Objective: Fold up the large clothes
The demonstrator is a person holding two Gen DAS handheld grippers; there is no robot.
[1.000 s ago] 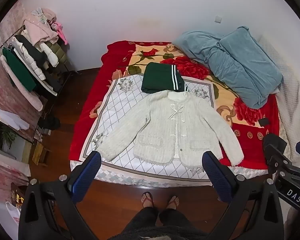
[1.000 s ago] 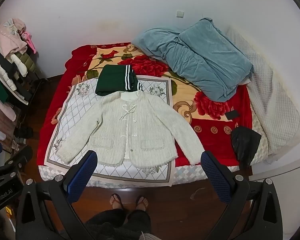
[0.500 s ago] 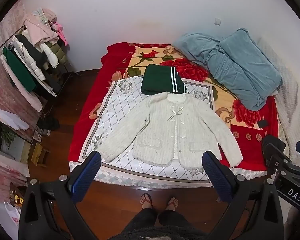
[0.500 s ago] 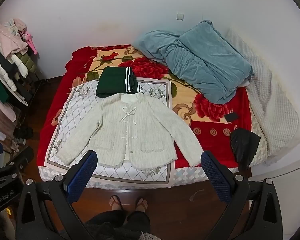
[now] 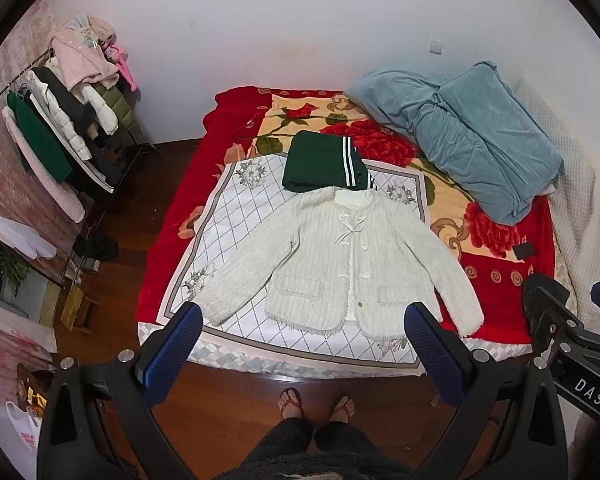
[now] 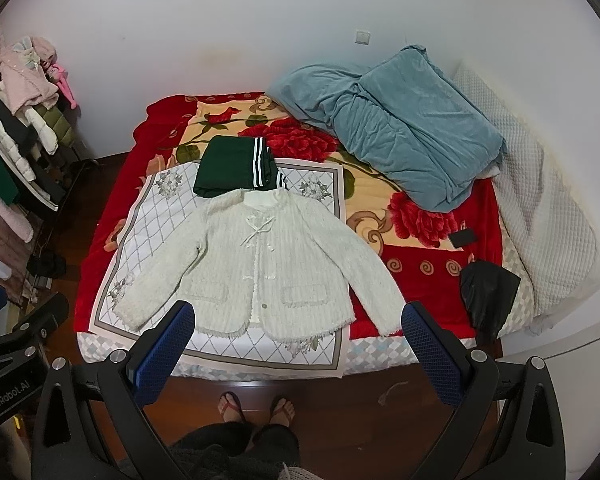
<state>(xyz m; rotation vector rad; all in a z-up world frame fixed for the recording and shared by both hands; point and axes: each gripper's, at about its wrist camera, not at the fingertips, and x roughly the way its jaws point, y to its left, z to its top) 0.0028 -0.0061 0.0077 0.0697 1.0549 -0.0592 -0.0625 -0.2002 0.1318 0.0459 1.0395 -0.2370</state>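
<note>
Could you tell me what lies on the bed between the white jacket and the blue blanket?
Only bare bedding: the red flowered bedspread fills the stretch between the white jacket and the blue blanket, seen in both wrist views.

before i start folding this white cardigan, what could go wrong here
The cream cardigan has its collar touching the folded green garment, so lifting the shoulders may drag that pile. Its right sleeve runs off the checked cloth toward the bed edge and could slip down. Both the left gripper and right gripper are open and well above it, so a grab may also pinch the cloth.
</note>
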